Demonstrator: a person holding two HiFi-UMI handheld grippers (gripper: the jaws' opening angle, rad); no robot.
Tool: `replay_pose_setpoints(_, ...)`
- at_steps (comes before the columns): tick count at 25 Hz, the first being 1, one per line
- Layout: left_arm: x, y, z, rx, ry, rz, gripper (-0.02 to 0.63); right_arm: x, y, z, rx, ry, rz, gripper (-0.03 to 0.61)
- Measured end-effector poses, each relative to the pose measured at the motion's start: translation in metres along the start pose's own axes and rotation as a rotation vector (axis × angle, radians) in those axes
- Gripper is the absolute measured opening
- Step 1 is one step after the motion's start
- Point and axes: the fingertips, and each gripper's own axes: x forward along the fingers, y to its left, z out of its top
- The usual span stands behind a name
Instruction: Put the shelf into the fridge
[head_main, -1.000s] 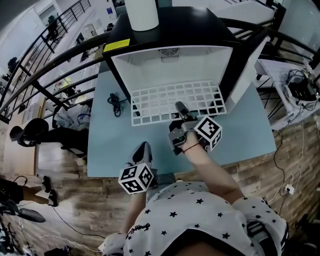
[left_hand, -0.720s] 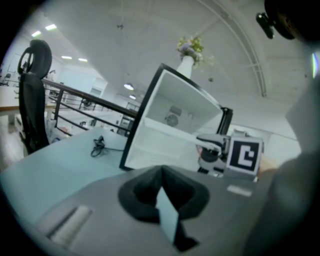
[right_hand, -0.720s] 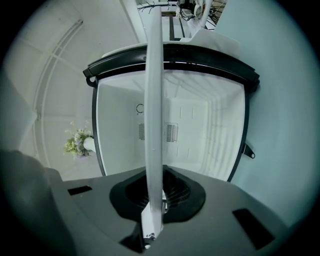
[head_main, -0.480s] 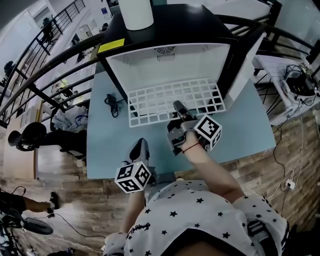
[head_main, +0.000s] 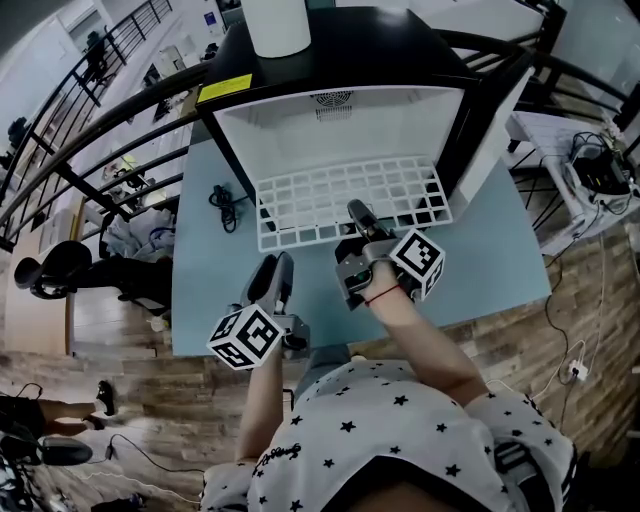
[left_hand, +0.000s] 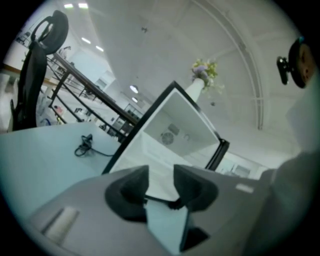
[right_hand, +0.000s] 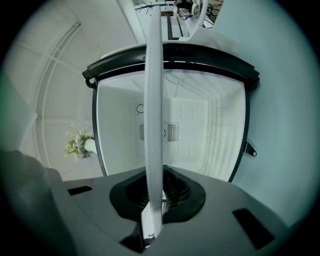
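The white wire shelf is seen lying flat in the mouth of the fridge, its rear part inside the white cavity and its front edge projecting over the blue table. Its long axis is laid across the opening, side to side, so the way in is along its short axis, straight toward the back wall. The front edge is clamped, a little right of its middle, by the right gripper, whose jaws are closed narrowly on the rim; in the right gripper view the shelf is seen edge-on between them, with the cavity directly ahead. The left gripper is held above the table, short of the shelf's front left corner and apart from it; its jaws have just been opening and stand wide, with nothing between them. The shelf is thus found ahead and slightly right of the left gripper. A level, square push is judged to be needed, and the right gripper is the nearer
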Motion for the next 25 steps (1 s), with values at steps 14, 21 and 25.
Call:
replay_pose_setpoints(14, 0.013, 0.005, 0.009, -0.019, 0.017, 0.002, 0.123, 0.002, 0.0, 0.0, -0.024, -0.002, -0.004, 0.038)
replay_pose_setpoints(21, 0.019, 0.009, 0.012, -0.031, 0.019, 0.004, 0.123, 0.006, -0.002, 0.0, -0.04, -0.001, -0.013, 0.038)
replay_pose_setpoints(25, 0.023, 0.012, 0.012, -0.032, 0.022, 0.003, 0.124, 0.007, -0.003, 0.0, -0.075, 0.006, -0.015, 0.038)
